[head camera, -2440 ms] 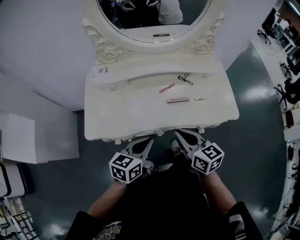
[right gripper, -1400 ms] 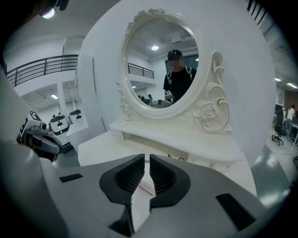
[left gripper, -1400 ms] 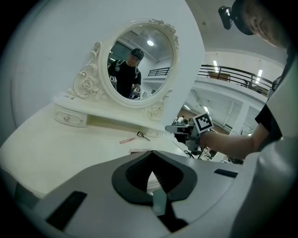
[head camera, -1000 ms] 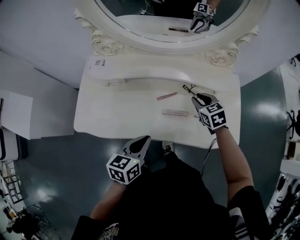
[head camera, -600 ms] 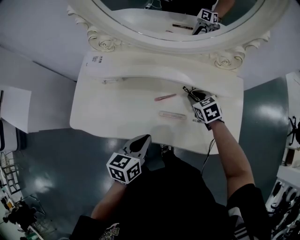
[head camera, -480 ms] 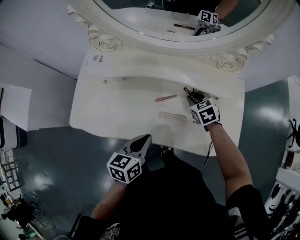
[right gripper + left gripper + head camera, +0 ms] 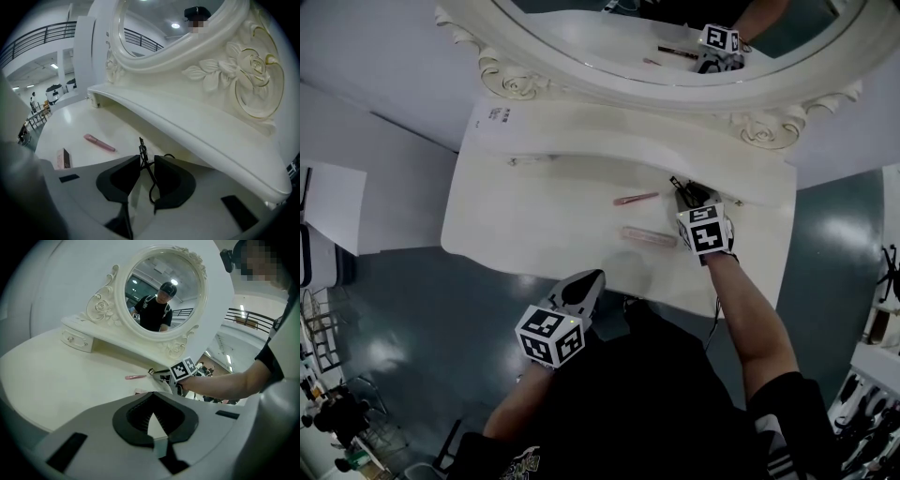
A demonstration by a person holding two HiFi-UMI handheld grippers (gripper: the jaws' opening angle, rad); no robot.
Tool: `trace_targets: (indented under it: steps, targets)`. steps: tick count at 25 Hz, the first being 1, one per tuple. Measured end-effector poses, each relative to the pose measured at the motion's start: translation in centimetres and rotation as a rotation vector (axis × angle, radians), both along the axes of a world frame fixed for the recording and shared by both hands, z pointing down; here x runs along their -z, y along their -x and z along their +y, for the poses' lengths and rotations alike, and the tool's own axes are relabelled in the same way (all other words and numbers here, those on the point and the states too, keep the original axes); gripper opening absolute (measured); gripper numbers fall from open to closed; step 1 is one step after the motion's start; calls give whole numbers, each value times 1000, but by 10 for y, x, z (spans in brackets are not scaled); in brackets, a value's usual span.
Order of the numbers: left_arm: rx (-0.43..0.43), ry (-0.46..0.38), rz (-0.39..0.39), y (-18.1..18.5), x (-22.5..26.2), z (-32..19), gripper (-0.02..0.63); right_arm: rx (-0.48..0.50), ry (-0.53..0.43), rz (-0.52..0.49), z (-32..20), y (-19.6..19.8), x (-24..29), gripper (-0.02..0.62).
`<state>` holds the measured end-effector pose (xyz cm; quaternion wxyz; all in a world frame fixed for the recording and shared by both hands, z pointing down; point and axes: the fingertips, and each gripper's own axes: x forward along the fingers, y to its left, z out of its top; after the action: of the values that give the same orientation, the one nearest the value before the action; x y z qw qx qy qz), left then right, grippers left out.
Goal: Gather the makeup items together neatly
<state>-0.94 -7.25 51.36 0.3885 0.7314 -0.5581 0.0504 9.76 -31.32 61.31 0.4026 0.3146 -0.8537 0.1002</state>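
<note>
A black eyelash curler (image 7: 142, 149) lies on the white vanity table (image 7: 534, 225), just in front of the raised shelf. My right gripper (image 7: 146, 159) is open and straddles it, one jaw on each side, pads apart from the wire. From the head view the right gripper (image 7: 692, 197) covers most of the curler (image 7: 678, 184). A pink tube (image 7: 636, 199) and a pale pink box (image 7: 649, 236) lie to its left. My left gripper (image 7: 589, 279) hangs shut and empty off the table's front edge; in the left gripper view its tips (image 7: 153, 397) meet.
An oval mirror (image 7: 675, 66) in an ornate frame stands at the back over a curved shelf (image 7: 581, 141) with a small drawer. A printed label (image 7: 492, 117) sits on the shelf's left end. The floor drops away past the front edge (image 7: 581, 272).
My right gripper has reached from the front edge across the table and come down over the eyelash curler. My left gripper has stayed near the front edge.
</note>
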Motion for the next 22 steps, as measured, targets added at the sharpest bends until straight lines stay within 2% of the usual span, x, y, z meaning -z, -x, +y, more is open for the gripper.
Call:
trace_targets:
  steps: [11, 17, 22]
  targets:
    - [9, -11, -15, -4, 6, -4, 8, 62, -58, 75, 6, -6, 10, 76]
    - [9, -30, -13, -1, 8, 3, 8, 42, -72, 55, 14, -12, 21, 67]
    - [-45, -63, -25, 11, 20, 5, 8, 13, -112, 47, 28, -16, 43, 66]
